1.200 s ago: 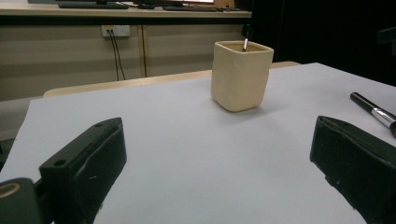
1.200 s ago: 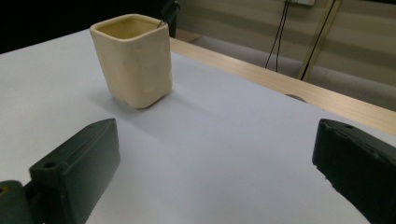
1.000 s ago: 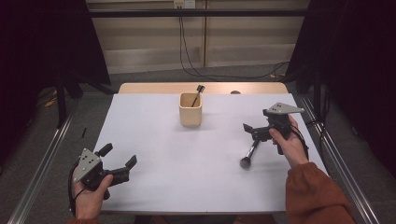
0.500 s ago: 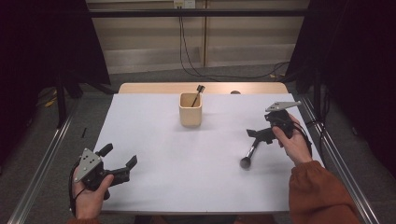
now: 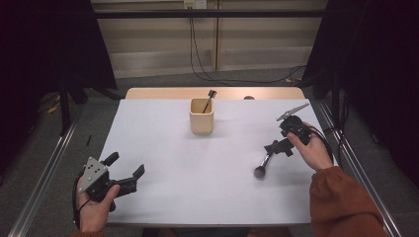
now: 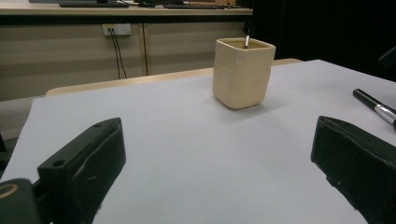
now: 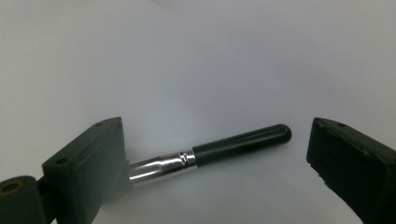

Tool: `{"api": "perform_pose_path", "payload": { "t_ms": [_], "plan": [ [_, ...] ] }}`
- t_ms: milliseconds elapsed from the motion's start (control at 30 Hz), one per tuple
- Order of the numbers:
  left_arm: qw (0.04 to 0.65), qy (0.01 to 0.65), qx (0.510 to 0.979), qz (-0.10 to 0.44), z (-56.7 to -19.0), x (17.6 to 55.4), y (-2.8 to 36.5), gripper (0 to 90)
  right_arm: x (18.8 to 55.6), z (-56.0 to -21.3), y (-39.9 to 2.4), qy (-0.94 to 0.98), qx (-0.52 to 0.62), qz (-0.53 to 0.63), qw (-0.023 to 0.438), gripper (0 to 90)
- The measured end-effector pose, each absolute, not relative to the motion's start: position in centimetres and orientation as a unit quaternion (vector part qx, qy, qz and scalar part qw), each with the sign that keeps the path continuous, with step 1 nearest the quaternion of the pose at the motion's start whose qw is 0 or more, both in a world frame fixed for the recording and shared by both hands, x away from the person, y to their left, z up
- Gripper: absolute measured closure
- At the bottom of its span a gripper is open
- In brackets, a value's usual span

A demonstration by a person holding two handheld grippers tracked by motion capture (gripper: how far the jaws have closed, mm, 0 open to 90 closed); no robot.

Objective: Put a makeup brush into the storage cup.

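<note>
Fingers point(image 5: 302, 148) hold the right gripper point(image 5: 278, 148) over the white table point(image 5: 197, 177).

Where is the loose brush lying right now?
The brush lies flat on the table's right side, between the open right gripper fingers, right of the cup.

cups: one beige cup point(image 5: 201, 116) | brushes: two — one in cup point(image 5: 210, 98), one on table point(image 5: 264, 163) | grippers: two — left gripper point(image 5: 124, 173), right gripper point(image 5: 277, 147)
</note>
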State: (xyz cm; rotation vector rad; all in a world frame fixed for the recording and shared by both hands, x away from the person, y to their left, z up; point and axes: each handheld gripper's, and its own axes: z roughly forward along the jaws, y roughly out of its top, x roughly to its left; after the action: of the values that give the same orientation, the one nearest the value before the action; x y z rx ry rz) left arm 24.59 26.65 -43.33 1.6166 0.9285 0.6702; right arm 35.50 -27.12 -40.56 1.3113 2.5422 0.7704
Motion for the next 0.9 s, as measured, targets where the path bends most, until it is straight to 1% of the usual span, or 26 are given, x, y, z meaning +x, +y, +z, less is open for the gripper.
{"api": "perform_pose_path", "payload": {
  "t_ms": [233, 367, 633, 900],
  "plan": [
    [0.546, 0.393, 0.684, 0.281, -43.4, 24.6, 26.7, 3.3, 35.6, -40.9, -27.7, 0.861, 0.445, 0.24, 0.053, 4.2],
    [0.546, 0.394, 0.684, 0.282, -43.4, 24.6, 26.6, 3.3, 35.5, -41.1, -27.9, 0.875, 0.423, 0.232, 0.036, 4.0],
    [0.543, 0.393, 0.686, 0.283, -43.4, 24.6, 26.7, 3.3, 35.9, -41.7, -28.2, 0.892, 0.406, 0.199, 0.025, 3.9],
    [0.542, 0.395, 0.686, 0.284, -43.4, 24.6, 26.7, 3.3, 35.8, -42.4, -28.0, 0.921, 0.34, 0.189, 0.038, 3.8]
  ]
}}
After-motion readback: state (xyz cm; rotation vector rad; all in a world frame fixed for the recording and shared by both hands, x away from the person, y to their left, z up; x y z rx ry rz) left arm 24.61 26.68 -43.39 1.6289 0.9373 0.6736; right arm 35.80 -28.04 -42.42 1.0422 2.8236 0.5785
